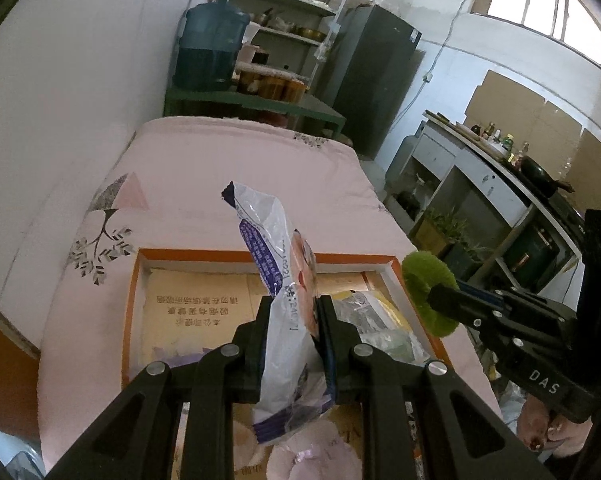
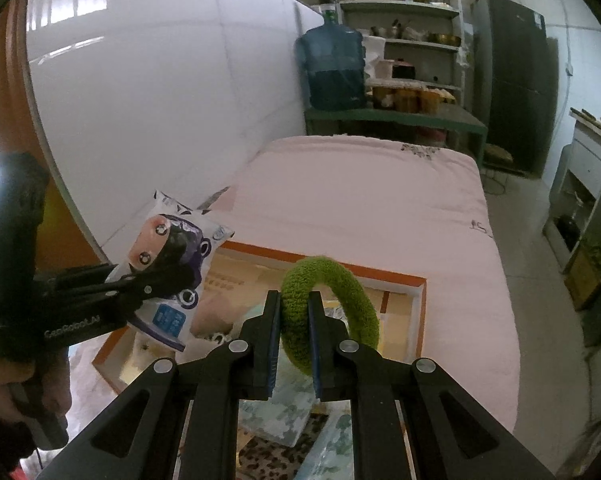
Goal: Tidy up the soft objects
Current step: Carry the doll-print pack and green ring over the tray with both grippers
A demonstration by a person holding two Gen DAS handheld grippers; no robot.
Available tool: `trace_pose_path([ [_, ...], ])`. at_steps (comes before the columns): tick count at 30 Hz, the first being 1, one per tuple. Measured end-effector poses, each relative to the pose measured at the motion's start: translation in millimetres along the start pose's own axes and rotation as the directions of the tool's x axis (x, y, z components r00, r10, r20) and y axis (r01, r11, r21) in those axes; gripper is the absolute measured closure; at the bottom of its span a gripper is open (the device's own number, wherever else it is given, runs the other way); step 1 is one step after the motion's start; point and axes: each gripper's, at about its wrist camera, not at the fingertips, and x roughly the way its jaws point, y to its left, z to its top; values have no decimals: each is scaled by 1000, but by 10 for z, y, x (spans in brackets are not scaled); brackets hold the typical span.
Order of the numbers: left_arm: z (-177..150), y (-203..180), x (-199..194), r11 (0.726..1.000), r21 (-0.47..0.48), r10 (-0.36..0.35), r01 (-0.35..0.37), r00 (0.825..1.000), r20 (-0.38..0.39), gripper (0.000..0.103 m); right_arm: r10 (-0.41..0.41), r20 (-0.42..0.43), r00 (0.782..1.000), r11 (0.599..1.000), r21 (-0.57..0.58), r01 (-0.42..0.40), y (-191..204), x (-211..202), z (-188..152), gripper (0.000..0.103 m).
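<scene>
My left gripper (image 1: 292, 312) is shut on a white and purple plastic packet (image 1: 276, 280), held upright above an orange-rimmed box (image 1: 220, 255) on the pink bed. The packet also shows in the right wrist view (image 2: 172, 248), held by the left gripper (image 2: 168, 276). My right gripper (image 2: 294, 308) is shut on a fuzzy green ring (image 2: 340, 300), held above the box's right part (image 2: 418, 304). The ring also shows in the left wrist view (image 1: 424, 284), held by the right gripper (image 1: 440, 300) at the box's right edge.
The box holds cardboard (image 1: 196, 312), clear packets (image 1: 372, 316) and patterned soft items (image 2: 284, 416). The pink bed (image 2: 380, 208) runs along a white wall. Beyond it stand a water jug (image 2: 334, 68), shelves (image 2: 416, 40) and a dark fridge (image 2: 516, 80). A counter (image 1: 480, 176) stands on the right.
</scene>
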Motion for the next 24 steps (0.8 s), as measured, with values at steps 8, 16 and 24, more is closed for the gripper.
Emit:
trace_pose_path([
  [8,85,105,211,998,-54,-28,25,998,-48,81,-9,-15,1000,1000,-15,8,-1,141,86,90],
  [16,115,198,434,992,-114,-58,46,993,-106,81,-15,-43,999,1000,-6,15,-72,318,126,90],
  [24,117,260,617,984,-168,-87,61,985,-149,81,-23,-77,997,1000,-3,23,-107,503,123,90],
])
